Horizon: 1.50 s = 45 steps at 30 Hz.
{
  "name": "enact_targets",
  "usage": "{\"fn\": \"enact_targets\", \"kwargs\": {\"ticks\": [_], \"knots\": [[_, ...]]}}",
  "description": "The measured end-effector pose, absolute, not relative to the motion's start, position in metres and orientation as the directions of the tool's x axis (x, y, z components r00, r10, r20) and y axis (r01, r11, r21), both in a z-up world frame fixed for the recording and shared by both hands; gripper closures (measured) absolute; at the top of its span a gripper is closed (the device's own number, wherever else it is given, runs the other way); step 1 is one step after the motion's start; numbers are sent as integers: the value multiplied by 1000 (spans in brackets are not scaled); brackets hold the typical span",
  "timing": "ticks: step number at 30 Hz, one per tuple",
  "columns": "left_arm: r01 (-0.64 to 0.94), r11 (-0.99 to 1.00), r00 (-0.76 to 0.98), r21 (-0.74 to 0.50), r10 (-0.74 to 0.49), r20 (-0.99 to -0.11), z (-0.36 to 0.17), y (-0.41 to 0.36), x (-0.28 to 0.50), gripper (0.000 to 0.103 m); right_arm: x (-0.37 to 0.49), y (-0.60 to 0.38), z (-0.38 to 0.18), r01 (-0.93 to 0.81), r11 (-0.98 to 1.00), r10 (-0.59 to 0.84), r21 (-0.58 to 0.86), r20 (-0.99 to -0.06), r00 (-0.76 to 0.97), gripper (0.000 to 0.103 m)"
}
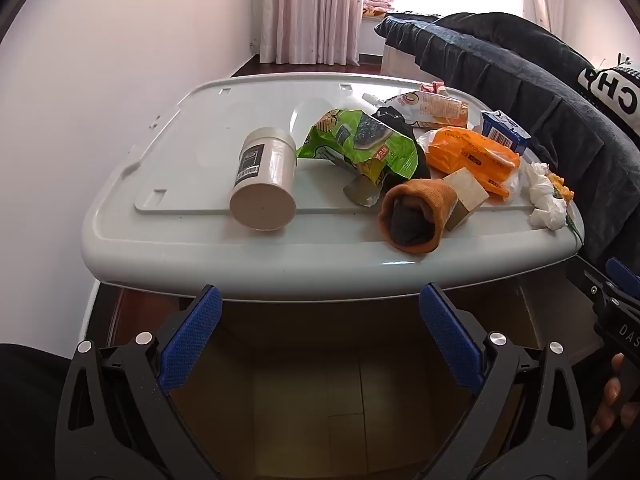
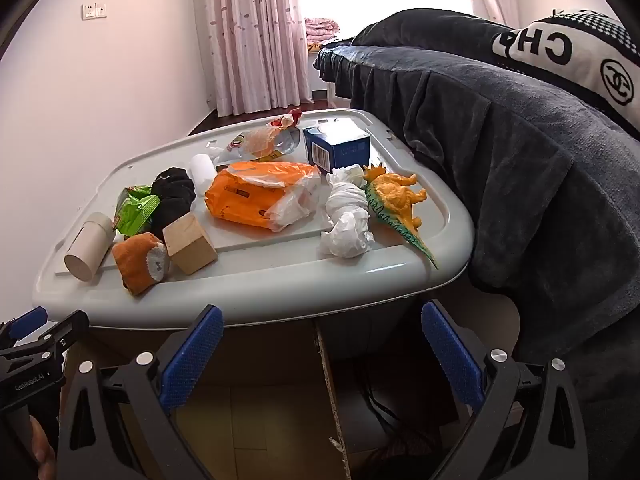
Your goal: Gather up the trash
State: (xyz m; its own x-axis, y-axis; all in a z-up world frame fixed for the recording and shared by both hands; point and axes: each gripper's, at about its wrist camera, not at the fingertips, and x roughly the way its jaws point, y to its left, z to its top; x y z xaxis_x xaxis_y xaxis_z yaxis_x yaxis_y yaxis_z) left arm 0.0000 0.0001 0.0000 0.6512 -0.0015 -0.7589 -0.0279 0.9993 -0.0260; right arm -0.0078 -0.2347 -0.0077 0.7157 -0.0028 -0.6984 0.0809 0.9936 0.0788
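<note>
A grey plastic lid [image 1: 192,236] [image 2: 404,276] serves as a tabletop and holds mixed items. On it lie a green snack wrapper [image 1: 360,144] [image 2: 136,208], an orange plastic pack [image 1: 472,156] [image 2: 256,196], crumpled white tissue [image 1: 544,196] [image 2: 346,216], a clear snack bag [image 1: 432,108] [image 2: 264,140], a white jar on its side [image 1: 264,180] [image 2: 90,246] and a blue carton [image 1: 506,132] [image 2: 336,150]. My left gripper [image 1: 320,336] is open and empty, below the lid's near edge. My right gripper [image 2: 322,344] is open and empty, below the near edge too.
An open cardboard box [image 1: 320,392] [image 2: 256,420] sits below both grippers. An orange sock [image 1: 416,216] [image 2: 140,262], a wooden block [image 1: 464,196] [image 2: 188,244], a black sock [image 2: 172,196] and a toy dinosaur [image 2: 396,204] lie on the lid. A dark-covered bed [image 2: 520,160] stands right.
</note>
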Motion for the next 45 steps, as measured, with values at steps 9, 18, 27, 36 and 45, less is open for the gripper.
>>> {"fn": "enact_targets", "kwargs": {"ticks": [9, 18, 27, 36, 45], "knots": [[-31, 999, 648, -31, -3, -762, -2, 2, 0, 7, -7, -234, -8, 79, 994, -2, 79, -698, 717, 5], [-39, 999, 652, -31, 2, -758, 1, 4, -2, 7, -5, -231, -8, 78, 994, -2, 78, -695, 719, 5], [-45, 999, 653, -17, 17, -757, 1, 4, -1, 7, -7, -228, -8, 65, 996, -6, 58, -695, 719, 5], [-44, 999, 641, -27, 7, -767, -2, 5, 0, 7, -2, -232, -11, 61, 996, 2, 64, -703, 712, 5], [-49, 998, 645, -28, 10, -764, -1, 7, -1, 7, -6, -224, -9, 60, 997, -6, 52, -700, 714, 5]]}}
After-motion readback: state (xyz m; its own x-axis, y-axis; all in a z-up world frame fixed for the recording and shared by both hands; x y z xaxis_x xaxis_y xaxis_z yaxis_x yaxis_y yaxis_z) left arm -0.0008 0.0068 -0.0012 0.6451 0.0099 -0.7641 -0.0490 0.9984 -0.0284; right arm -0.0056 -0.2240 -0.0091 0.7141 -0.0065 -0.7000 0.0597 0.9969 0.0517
